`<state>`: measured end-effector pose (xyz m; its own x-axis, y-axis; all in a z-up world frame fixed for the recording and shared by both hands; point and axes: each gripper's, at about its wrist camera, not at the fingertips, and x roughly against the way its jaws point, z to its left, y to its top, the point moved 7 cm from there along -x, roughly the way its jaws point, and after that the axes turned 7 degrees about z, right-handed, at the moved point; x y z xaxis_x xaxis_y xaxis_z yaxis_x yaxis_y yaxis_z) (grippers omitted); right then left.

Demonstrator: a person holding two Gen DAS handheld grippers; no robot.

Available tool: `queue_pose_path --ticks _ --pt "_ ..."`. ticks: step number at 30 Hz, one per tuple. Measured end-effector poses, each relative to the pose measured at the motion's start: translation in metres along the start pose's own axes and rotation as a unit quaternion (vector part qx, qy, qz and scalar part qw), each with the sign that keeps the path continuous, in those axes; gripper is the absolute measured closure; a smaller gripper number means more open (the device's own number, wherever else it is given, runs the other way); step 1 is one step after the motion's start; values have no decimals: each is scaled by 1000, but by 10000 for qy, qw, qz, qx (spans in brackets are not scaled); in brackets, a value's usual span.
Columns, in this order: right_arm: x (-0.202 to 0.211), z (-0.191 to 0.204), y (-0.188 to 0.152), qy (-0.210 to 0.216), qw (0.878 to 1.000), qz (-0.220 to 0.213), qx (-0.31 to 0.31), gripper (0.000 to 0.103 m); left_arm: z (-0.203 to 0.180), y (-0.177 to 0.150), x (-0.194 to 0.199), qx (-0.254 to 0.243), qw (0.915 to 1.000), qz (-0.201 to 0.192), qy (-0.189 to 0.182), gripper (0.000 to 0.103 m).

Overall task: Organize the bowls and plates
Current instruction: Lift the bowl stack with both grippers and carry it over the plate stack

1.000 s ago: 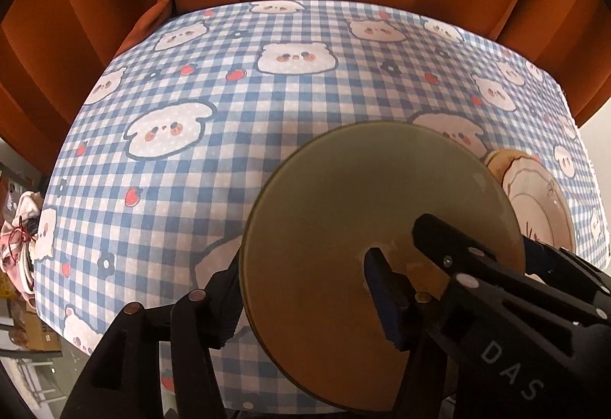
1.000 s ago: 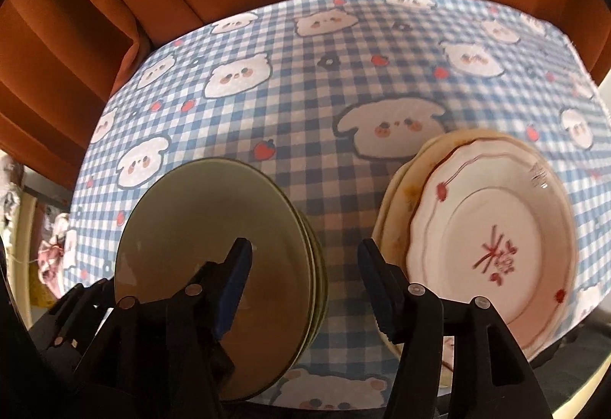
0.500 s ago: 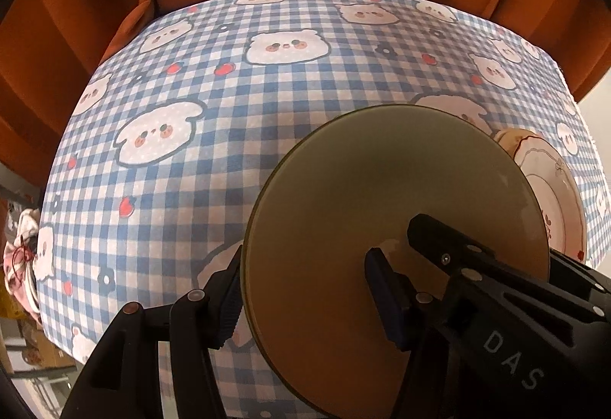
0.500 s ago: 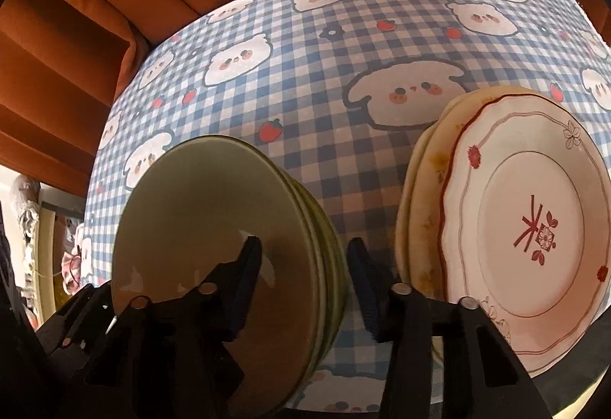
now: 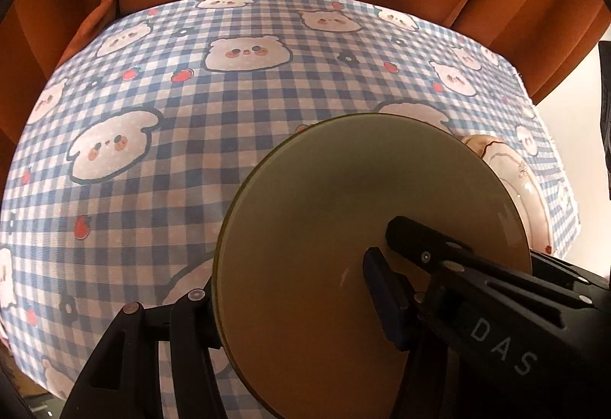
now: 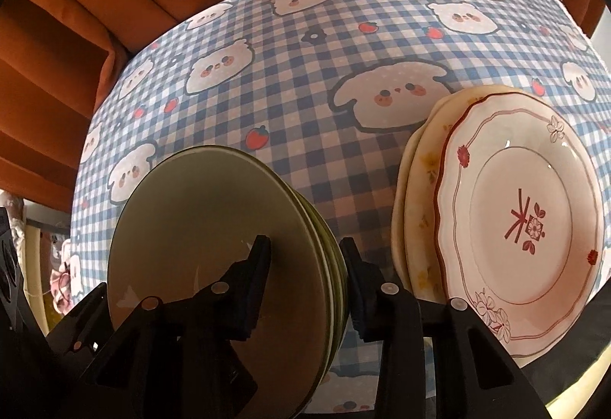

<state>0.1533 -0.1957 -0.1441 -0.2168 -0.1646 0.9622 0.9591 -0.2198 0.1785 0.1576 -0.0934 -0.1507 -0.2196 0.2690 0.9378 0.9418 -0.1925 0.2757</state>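
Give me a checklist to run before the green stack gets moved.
1. Green plates sit between the right gripper fingers: ok, jaws closing around them.
2. Right pads firmly pressing the stack: cannot tell.
3. Left gripper straddles the same stack: ok.
4. Left pads pressing it: cannot tell.
5. Patterned plates apart from the green stack, tablecloth showing between: ok.

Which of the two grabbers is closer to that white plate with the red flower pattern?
The right gripper: the white plate stands just beside its jaws, which are closing around the green plates. The left gripper sits beyond those green plates, farther away.
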Motion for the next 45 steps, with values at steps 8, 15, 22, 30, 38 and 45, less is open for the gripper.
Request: queue_pose_path --ticks 8,15,22,30,38,45 --pt "6 9 -2 -170 9998 -71 52 62 10 -8 7 231 9990 224 -312 43" --pt "19 21 -9 -271 9993 -249 -12 62 17 -11 29 26 9994 46 -329 46" --pt "41 35 -21 -278 9981 -519 -197 62 21 -17 56 -301 9990 -174 -269 46" --pt "54 39 -33 -232 9967 -716 -296 62 15 -20 64 -364 9986 -354 -169 47" --pt "71 17 -19 -79 9962 -861 70 62 -18 -13 68 -49 9983 -581 -21 47" --pt "86 -16 -5 45 9958 -854 334 62 -56 -5 65 160 9976 -670 90 47"
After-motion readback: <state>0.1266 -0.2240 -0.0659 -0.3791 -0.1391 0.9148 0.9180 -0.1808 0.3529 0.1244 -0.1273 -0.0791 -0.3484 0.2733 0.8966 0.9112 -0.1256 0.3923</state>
